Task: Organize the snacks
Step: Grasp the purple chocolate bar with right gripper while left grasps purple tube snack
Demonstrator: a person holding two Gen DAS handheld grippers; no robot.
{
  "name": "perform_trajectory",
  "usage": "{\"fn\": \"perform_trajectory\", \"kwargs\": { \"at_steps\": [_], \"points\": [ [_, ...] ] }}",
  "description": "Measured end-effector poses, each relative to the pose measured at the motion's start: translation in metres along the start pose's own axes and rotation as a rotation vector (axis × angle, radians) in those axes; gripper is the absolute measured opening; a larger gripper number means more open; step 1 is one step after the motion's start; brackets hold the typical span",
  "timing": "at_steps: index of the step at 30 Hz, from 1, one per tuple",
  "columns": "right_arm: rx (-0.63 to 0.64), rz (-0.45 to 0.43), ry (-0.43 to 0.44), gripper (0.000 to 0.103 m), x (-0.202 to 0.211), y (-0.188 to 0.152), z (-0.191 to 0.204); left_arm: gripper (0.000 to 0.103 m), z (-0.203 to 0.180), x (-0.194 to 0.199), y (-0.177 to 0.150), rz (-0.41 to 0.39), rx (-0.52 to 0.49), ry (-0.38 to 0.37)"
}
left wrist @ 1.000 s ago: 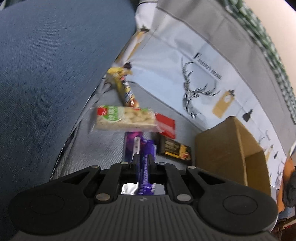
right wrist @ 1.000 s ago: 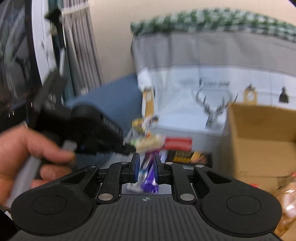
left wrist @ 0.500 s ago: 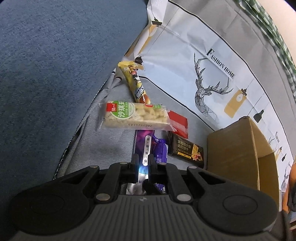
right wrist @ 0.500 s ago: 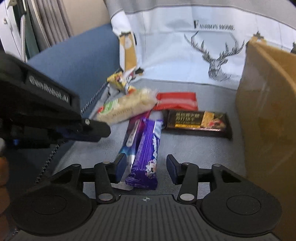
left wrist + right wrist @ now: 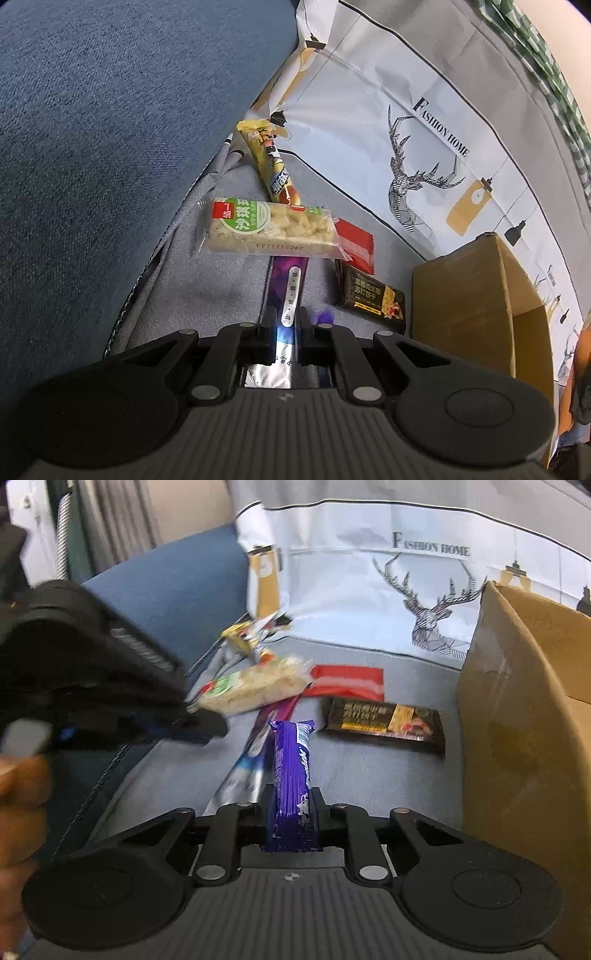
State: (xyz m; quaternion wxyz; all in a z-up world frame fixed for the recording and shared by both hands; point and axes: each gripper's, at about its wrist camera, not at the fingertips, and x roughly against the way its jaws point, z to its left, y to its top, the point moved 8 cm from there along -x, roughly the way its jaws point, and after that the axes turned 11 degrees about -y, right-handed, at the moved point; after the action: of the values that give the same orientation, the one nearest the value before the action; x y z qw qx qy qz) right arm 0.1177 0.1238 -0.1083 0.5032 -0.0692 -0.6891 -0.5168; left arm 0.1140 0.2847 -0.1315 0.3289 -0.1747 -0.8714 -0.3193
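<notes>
Left gripper [image 5: 286, 325] – jaws pinched on long purple-silver wrapper [image 5: 290, 284], flat on grey cushion [image 5: 207, 291].
Right gripper [image 5: 291, 808] – jaws closing on purple bar [image 5: 291, 771], which lies between them.
Rice-crisp pack [image 5: 269, 232] at 12 o'clock of wrapper; dark biscuit pack [image 5: 373, 295] at 2 (box [image 5: 472, 299] beside it).

a purple wrapped bar [image 5: 291, 771] is held lengthwise between black pads; a long purple-and-silver packet [image 5: 288, 295] is pinched flat on the grey cushion beside it.
</notes>
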Motion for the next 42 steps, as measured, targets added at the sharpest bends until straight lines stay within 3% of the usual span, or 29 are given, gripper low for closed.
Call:
{"fn": "perform_trajectory", "kwargs": {
  "at_steps": [5, 9, 12, 14, 15, 16, 17, 18, 19, 24, 28, 29, 31, 33, 35, 42],
  "points": [
    [0.039, 0.128, -0.007, 0.019, 0.030, -0.019, 0.002, 0.013, 0.003, 0.001, -0.002, 0.009, 0.012, -0.006],
    [0.061, 0.127, -0.047, 0.019, 0.040, -0.037, -0.004, 0.029, 0.000, -0.007, -0.007, 0.035, -0.009, 0.011],
    [0.042, 0.149, -0.048, 0.020, 0.023, -0.055, -0.009, 0.033, -0.003, -0.018, -0.014, 0.059, -0.045, 0.044],
    [-0.021, 0.180, -0.028, 0.021, 0.012, -0.057, -0.012, 0.041, -0.005, -0.024, -0.013, 0.049, -0.094, 0.079],
    [-0.022, 0.162, -0.023, 0.023, 0.012, -0.053, -0.011, 0.049, -0.006, -0.027, -0.012, 0.043, -0.122, 0.100],
    [0.003, 0.146, -0.019, 0.032, 0.012, -0.049, -0.009, 0.056, -0.006, -0.031, -0.011, 0.042, -0.151, 0.117],
    [0.030, 0.129, -0.020, 0.040, 0.012, -0.045, -0.006, 0.056, -0.007, -0.036, -0.010, 0.046, -0.173, 0.126],
    [0.041, 0.107, -0.028, 0.056, 0.013, -0.043, -0.006, 0.056, -0.006, -0.040, -0.010, 0.051, -0.188, 0.129],
    [0.042, 0.093, -0.036, 0.061, 0.014, -0.041, -0.006, 0.056, -0.006, -0.045, -0.010, 0.056, -0.197, 0.134],
    [0.047, 0.110, -0.026, 0.058, 0.004, -0.043, -0.002, 0.056, -0.005, -0.060, -0.009, 0.072, -0.230, 0.166],
    [0.048, 0.123, -0.036, 0.047, -0.001, -0.042, -0.003, 0.054, -0.010, -0.065, -0.012, 0.085, -0.297, 0.208],
    [0.050, 0.120, -0.046, 0.043, -0.002, -0.042, -0.004, 0.051, -0.011, -0.065, -0.013, 0.088, -0.317, 0.223],
    [0.054, 0.116, -0.059, 0.028, -0.002, -0.042, -0.006, 0.030, -0.010, -0.065, -0.013, 0.089, -0.359, 0.263],
    [0.052, 0.110, -0.063, 0.020, -0.003, -0.042, -0.009, 0.027, -0.009, -0.063, -0.013, 0.093, -0.362, 0.260],
    [0.039, 0.111, -0.056, 0.019, -0.002, -0.041, -0.011, 0.022, -0.008, -0.058, -0.013, 0.107, -0.343, 0.255],
    [0.021, 0.099, -0.075, 0.018, -0.002, -0.040, -0.015, 0.023, -0.003, -0.020, -0.041, 0.213, -0.289, 0.241]
  ]
}}
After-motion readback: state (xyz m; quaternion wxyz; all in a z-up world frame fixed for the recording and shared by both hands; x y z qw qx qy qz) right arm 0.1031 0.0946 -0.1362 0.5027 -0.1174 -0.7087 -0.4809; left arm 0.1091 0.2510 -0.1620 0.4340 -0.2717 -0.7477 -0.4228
